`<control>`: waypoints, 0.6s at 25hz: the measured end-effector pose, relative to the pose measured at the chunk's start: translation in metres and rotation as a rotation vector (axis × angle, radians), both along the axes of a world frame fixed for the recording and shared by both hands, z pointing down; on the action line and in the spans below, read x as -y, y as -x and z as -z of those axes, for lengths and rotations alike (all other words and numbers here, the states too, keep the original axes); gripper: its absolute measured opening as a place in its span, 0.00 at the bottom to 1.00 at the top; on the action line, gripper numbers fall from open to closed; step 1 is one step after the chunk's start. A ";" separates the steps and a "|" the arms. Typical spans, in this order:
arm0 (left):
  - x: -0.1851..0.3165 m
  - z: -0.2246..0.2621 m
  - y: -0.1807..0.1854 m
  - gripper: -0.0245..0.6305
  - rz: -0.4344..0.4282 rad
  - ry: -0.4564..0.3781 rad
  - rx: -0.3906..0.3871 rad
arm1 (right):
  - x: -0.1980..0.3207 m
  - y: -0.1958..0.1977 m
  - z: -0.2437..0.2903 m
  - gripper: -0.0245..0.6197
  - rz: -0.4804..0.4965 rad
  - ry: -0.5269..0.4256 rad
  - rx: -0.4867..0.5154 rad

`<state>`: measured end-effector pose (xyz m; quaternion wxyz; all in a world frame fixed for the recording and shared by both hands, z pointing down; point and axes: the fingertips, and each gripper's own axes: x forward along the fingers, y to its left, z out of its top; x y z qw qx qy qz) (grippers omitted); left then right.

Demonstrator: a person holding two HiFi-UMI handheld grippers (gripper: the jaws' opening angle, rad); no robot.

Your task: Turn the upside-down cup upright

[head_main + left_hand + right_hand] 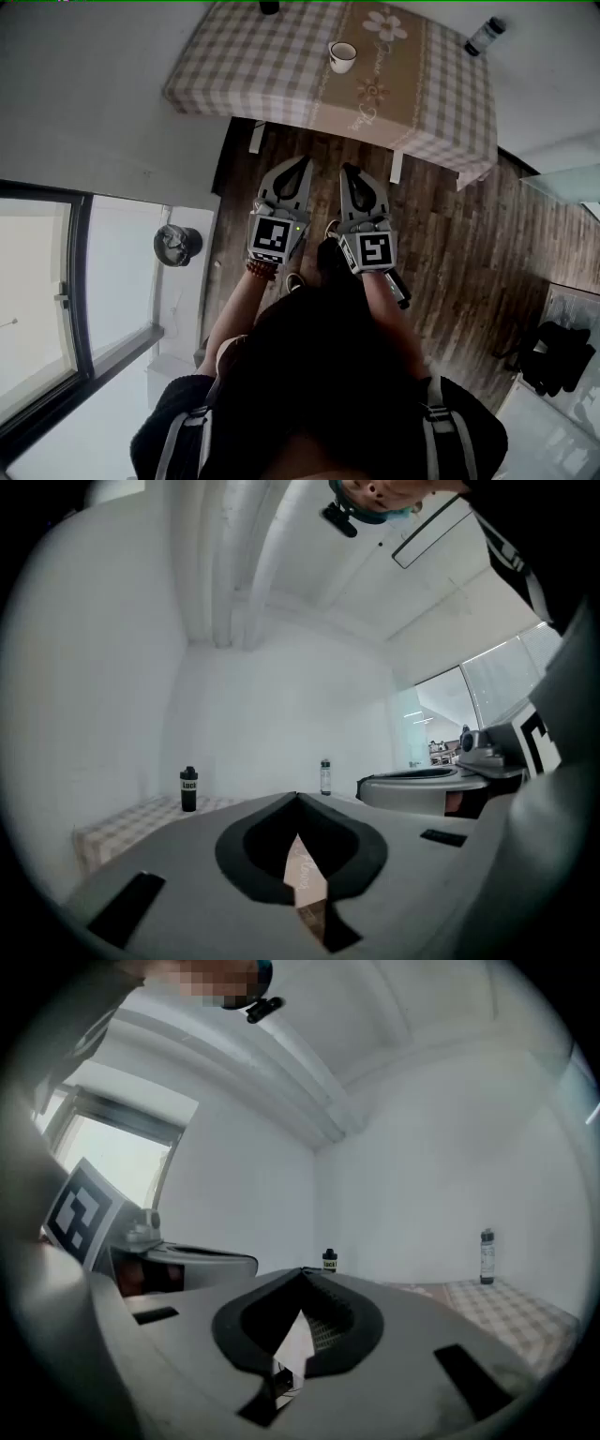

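My left gripper (302, 162) and right gripper (348, 170) sit level, side by side, each with its fingers pressed together on nothing. Wooden floor (450, 262) spreads below them toward 3 o'clock. At 12 o'clock, beyond the near edge of the checked-cloth table (272, 80), stands the small white cup (342, 56). I cannot tell which end is up. It is well apart from a dark bottle (269, 7) at 11 o'clock and a second bottle (485, 36) at 1 o'clock.

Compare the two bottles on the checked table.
The black bottle is dark all over; the pale bottle has a light body under a dark cap. The black bottle looks squatter, the pale bottle slimmer. The black bottle stands at the far edge, the pale bottle nearer the right corner. Both stand upright on the table.
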<state>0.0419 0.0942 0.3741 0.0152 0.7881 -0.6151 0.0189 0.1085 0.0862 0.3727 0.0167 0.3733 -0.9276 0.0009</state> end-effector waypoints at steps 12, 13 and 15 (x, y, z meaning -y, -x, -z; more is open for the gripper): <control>0.122 -0.023 -0.010 0.04 0.041 0.042 0.017 | 0.131 -0.001 -0.014 0.04 0.092 0.062 0.034; 0.132 -0.027 -0.012 0.04 0.046 0.048 0.020 | 0.142 -0.003 -0.016 0.04 0.101 0.066 0.036; 0.151 -0.032 -0.014 0.04 0.057 0.056 0.025 | 0.163 -0.005 -0.020 0.04 0.118 0.074 0.038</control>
